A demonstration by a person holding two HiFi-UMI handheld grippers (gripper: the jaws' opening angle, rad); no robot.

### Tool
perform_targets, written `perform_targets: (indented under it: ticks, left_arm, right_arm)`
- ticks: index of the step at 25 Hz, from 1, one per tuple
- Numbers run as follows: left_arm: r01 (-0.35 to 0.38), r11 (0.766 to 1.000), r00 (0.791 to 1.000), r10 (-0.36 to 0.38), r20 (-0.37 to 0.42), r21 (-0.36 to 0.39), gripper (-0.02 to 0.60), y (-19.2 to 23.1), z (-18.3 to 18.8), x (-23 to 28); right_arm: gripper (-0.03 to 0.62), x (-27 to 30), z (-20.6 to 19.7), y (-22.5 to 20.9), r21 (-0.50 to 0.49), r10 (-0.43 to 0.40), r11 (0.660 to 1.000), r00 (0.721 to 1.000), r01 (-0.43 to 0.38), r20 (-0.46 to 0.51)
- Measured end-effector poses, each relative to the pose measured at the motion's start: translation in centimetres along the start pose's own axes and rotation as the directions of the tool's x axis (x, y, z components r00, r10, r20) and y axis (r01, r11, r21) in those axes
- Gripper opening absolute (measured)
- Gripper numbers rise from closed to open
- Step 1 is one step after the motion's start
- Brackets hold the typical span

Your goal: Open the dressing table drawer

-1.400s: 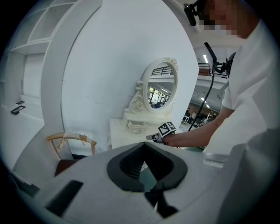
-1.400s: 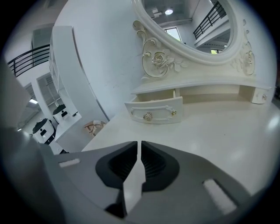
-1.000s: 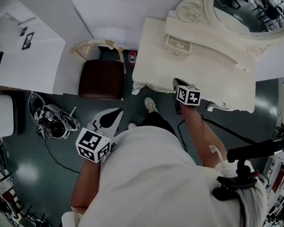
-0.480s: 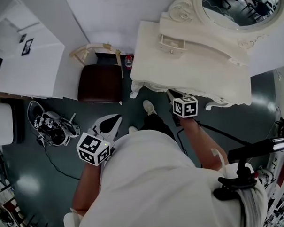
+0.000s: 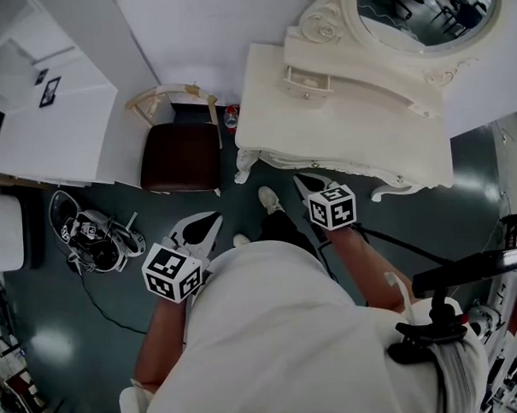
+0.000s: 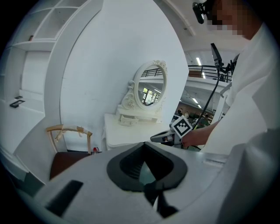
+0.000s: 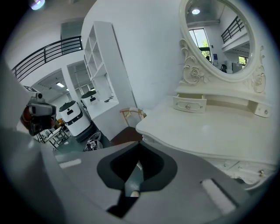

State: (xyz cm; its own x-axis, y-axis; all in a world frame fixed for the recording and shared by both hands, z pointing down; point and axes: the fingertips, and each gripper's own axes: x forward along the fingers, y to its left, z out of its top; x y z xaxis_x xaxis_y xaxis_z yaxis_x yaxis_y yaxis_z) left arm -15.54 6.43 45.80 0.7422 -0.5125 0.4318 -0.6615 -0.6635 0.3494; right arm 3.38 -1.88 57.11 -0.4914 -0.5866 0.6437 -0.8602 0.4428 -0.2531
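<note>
Holding nothing, left claw (image 5: 215,219) and right claw (image 6: 155,138) are closed; left gripper view shows the right one, not vice-versa.

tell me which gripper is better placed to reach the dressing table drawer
Right. The right gripper is at the front edge of the dressing table, facing the small drawer under the mirror. The left gripper hangs over the floor near the chair, farther away.

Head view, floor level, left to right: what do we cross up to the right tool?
Pile of gear with a cable → left tool → person's shoes → right tool.
</note>
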Motion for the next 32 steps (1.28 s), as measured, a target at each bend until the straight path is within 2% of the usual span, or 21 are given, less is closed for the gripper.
perform_targets:
  ticks: [21, 32]
  left_arm:
    - [0.019, 1.000, 1.000, -0.020, -0.013, -0.013, 0.003, -1.0, -2.1, -0.6]
    - [0.054, 0.999, 0.998, -0.054, -0.015, -0.006, 0.003, -1.7, -2.0, 0.0]
  right_arm:
    - [-0.002, -1.6, -0.1, 4.2, -0.103, 0.053, 0.993, 0.999, -0.052, 0.006]
    - [-0.003, -2.7, -0.6, 4.9, -0.137, 0.049, 0.989, 0.999, -0.049, -0.004]
